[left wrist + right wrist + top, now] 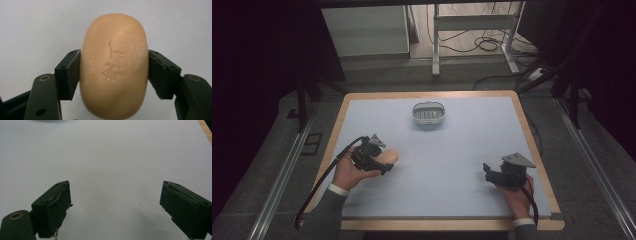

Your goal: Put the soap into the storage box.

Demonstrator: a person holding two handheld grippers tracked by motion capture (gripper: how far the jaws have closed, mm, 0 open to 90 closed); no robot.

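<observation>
Right now my left tongs (pixel 113 72) are pinching a bar of soap (pixel 113 67) across its short width, one flat black rubber pad pressed on each flank. It is a plump, rounded oval, peach-tan and matte, with a faint stamped emblem in its face and pale powdery scuffs over the skin. From the high view the bar of soap (pixel 389 157) pokes out of the left tongs (pixel 384 162) near the left edge of the worktop (pixel 462 150), a little towards the near side; I cannot tell whether it touches the surface.

My right tongs (pixel 115 205) are spread wide with nothing between them. Their pads are dark, blocky and worn, with the rubber frayed and peeling at the corners. In the high view the right tongs (pixel 486 170) sit close to the near right corner, with the grey three-cornered plate on top.

The worktop is a smooth, pale blue-grey sheet framed by a light wooden border. Towards its far edge, about midway across, stands a small oval soap dish (pixel 429 113), pale-walled, with dark ribs in its floor.
</observation>
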